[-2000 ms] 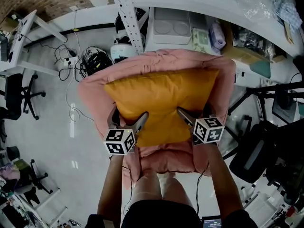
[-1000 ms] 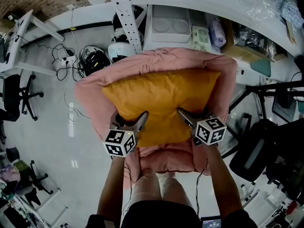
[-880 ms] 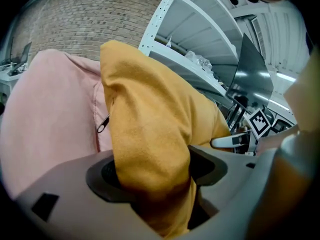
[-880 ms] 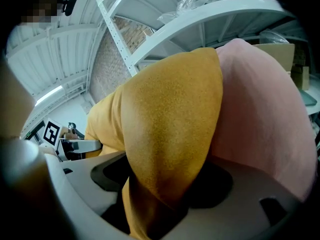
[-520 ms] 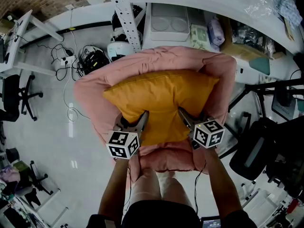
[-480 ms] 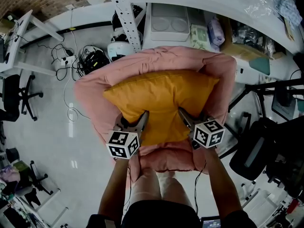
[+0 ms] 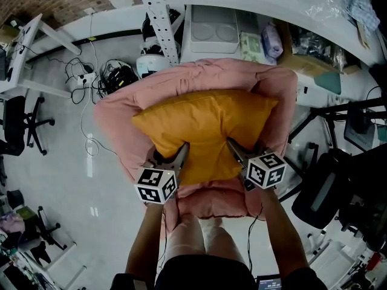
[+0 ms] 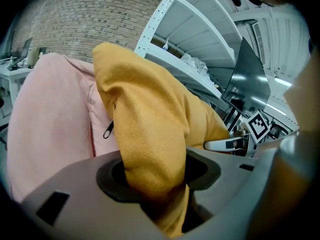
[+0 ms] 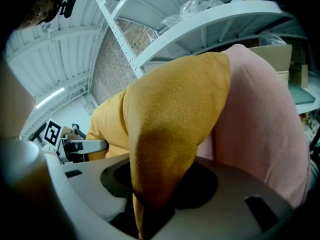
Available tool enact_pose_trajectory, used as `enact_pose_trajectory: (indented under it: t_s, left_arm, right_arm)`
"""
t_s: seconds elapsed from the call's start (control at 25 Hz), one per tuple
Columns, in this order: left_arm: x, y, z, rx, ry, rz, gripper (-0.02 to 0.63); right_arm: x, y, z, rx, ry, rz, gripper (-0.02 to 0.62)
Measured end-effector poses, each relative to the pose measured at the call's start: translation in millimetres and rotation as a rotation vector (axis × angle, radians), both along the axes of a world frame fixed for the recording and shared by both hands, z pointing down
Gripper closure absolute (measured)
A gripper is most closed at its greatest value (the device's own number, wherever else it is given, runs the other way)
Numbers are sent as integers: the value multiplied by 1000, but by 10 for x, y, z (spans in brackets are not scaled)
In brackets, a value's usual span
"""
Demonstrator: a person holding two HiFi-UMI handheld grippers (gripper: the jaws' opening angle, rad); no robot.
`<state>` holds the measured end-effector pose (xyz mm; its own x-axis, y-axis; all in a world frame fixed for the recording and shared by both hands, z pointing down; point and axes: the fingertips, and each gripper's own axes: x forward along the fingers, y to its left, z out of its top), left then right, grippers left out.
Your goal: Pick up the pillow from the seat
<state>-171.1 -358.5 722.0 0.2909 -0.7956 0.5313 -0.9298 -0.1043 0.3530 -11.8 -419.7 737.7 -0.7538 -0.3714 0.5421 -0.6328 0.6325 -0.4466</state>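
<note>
A mustard-yellow pillow (image 7: 205,122) lies on a pink cushioned seat (image 7: 118,125). My left gripper (image 7: 167,156) grips its near-left edge and my right gripper (image 7: 247,150) its near-right edge. In the left gripper view, pillow fabric (image 8: 145,129) is bunched and pinched between the jaws of the left gripper (image 8: 160,186), with the seat (image 8: 50,129) behind it. The right gripper view shows the same: a fold of pillow (image 9: 170,114) is squeezed in the right gripper (image 9: 152,191) beside the pink seat (image 9: 260,129). Both pairs of jaws have just been closing on the pillow.
A white shelving rack (image 7: 158,17) with stored items stands behind the seat. Cables and a power strip (image 7: 100,77) lie on the floor at left, near a black office chair (image 7: 21,122). Another dark chair (image 7: 329,192) stands at right. The person's legs (image 7: 202,240) are just below the seat.
Both grippers have closed on the pillow's near edge. The edge is now bunched, and the pillow looks drawn in and slightly raised from the seat.
</note>
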Motion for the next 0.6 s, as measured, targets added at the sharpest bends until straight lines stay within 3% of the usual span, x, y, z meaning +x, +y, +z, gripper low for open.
enact_pose_trajectory:
  t_s: [0.6]
  left_arm:
    - [161, 254, -363, 45, -6, 16, 385]
  right_arm:
    - [140, 263, -351, 40, -6, 4, 403]
